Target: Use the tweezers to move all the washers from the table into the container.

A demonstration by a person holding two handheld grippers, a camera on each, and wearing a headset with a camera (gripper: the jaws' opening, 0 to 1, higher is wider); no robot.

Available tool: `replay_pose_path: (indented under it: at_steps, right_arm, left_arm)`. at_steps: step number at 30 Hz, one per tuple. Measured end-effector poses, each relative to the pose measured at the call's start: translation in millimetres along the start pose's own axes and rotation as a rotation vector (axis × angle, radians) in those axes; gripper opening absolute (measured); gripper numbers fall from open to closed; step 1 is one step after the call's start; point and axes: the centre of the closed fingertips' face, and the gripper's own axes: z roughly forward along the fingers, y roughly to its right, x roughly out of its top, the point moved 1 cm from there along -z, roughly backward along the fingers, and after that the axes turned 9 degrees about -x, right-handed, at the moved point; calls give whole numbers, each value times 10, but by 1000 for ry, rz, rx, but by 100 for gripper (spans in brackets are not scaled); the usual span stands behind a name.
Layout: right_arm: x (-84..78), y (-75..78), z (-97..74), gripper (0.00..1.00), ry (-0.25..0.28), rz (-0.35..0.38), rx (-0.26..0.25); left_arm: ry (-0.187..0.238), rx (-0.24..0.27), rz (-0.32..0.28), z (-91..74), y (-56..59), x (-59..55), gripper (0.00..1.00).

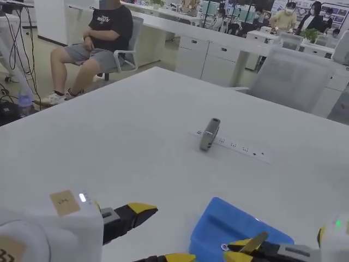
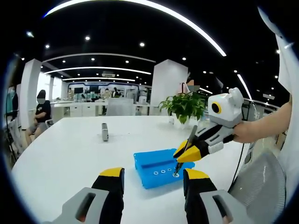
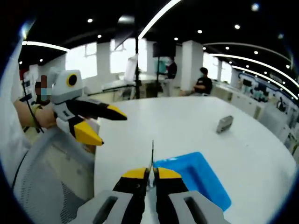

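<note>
Pinching tweezers (image 3: pixel 152 154), right tongs (image 3: pixel 152 173); left gripper view reveals washers (image 2: pixel 162 171) in container (image 2: pixel 152 161).

Open-plan office: a big white table (image 1: pixel 136 125) carries a white power strip (image 1: pixel 234 146), a grey mesh chair (image 1: pixel 294 76) stands at its far edge, and white desks and cabinets (image 1: pixel 210 60) run beyond. A person (image 1: pixel 106 30) sits on a grey office chair (image 1: pixel 130 52) off the far left corner, on a beige floor (image 1: pixel 49 60) with black cables (image 1: pixel 16 43) hanging at left. The dark ceiling has long curved light strips (image 2: pixel 140 5) and round spotlights (image 2: pixel 87 38), with white pillars (image 2: pixel 168 84), a potted plant (image 2: pixel 184 105) and bright windows (image 3: pixel 81 58) below.
</note>
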Motion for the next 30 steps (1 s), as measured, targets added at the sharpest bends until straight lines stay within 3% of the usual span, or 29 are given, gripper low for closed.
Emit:
replay_pose_path:
  at_steps: [4, 11, 23, 30]
  right_arm:
    - [66, 208, 66, 3, 19, 43, -22]
    - [-23, 428, 283, 3, -8, 109, -36]
    - [-275, 568, 732, 3, -92, 118, -30]
    - [-322, 570, 832, 3, -112, 82, -36]
  left_arm:
    - [0, 3, -5, 1, -11, -4, 51]
    - [-12, 1, -5, 14, -7, -24, 53]
    - [-23, 3, -11, 19, -13, -45, 55]
    - [-25, 1, -9, 21, -8, -49, 55]
